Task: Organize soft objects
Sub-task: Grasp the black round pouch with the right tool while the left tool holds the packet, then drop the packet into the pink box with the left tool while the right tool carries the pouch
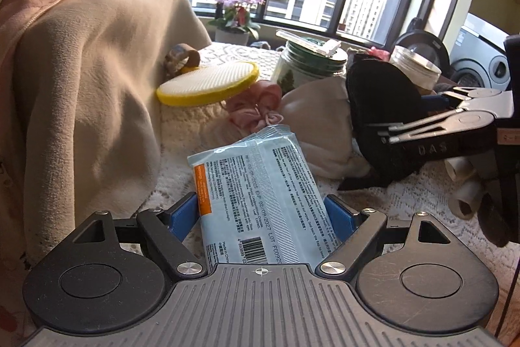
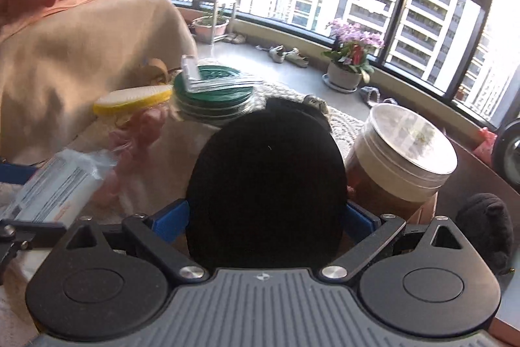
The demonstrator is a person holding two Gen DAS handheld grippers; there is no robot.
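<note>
Left gripper [image 1: 261, 213] jaws clamp the wipes pack [image 1: 260, 200], long axis running toward 12 o'clock over the desk [image 1: 406, 194], while right gripper [image 2: 265, 218] jaws pinch the black cap [image 2: 266, 184] at its 3 o'clock, both lifted, placement pending.

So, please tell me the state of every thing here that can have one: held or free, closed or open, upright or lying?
left gripper: shut on the wipes pack
wipes pack: held, sealed, printed back facing up
right gripper: shut on the black cloth
black cloth: held, lifted
green-lid jar: closed, upright
silver-lid jar: closed, upright
yellow sponge pad: free, resting tilted
pink fabric flower: free, lying on the table cover
</note>
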